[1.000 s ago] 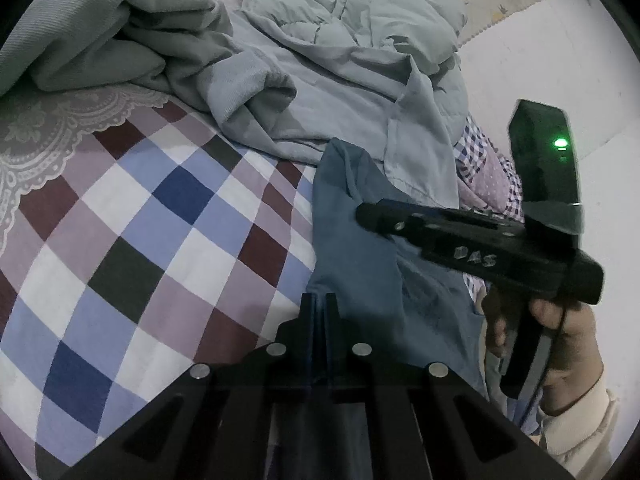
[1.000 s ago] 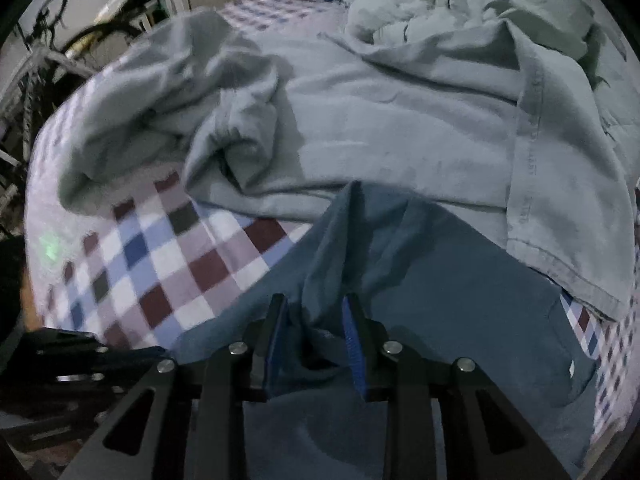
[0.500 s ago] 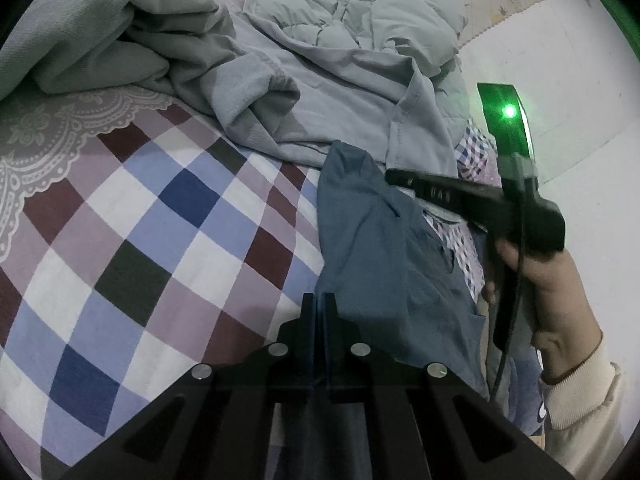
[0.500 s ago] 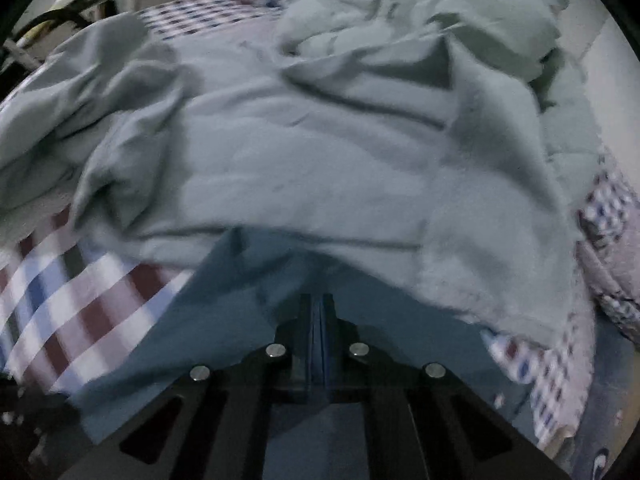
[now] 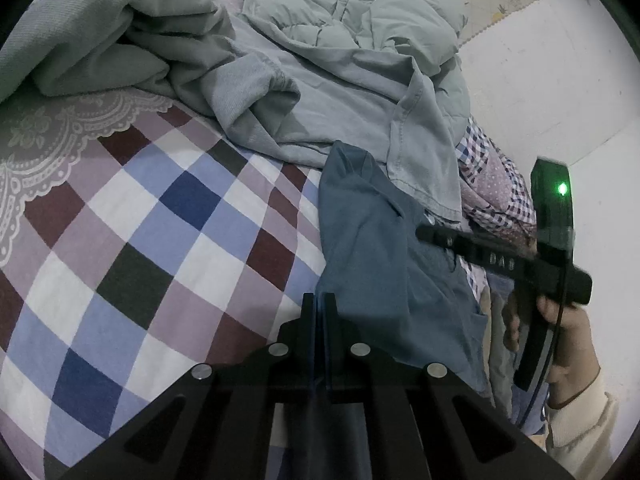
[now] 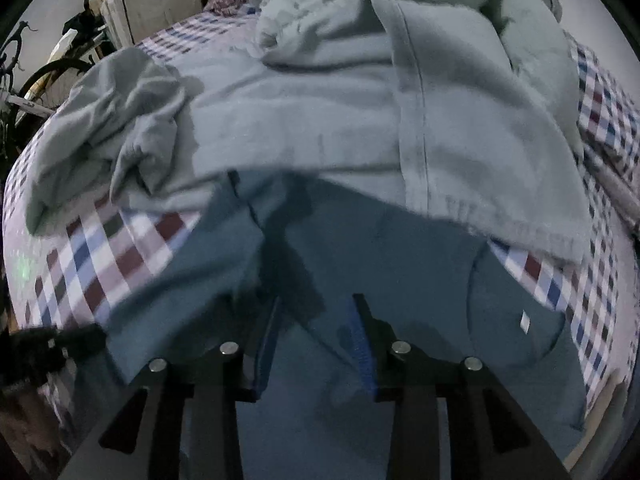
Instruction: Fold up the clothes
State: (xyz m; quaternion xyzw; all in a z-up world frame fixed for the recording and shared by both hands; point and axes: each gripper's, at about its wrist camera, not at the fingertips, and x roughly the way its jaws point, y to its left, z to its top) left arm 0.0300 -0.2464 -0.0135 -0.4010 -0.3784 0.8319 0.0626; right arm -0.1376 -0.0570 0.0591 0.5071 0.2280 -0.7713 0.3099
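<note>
The left hand-held gripper (image 5: 319, 308) is clenched on the near edge of the blue shirt (image 5: 368, 248), which lies on the checked bedsheet (image 5: 160, 240) and runs toward 12 o'clock under the grey-green clothes pile (image 5: 320, 92). At 3 o'clock in the left wrist view, a hand (image 5: 560, 320) holds the right hand-held gripper (image 6: 316, 320); its own camera shows the fingers released, spread apart over the blue shirt (image 6: 400, 264), gripping nothing.

A home bedroom: checkered bedsheet (image 5: 168, 240), rumpled duvet (image 5: 352, 12), parked bicycle (image 6: 36, 76).
</note>
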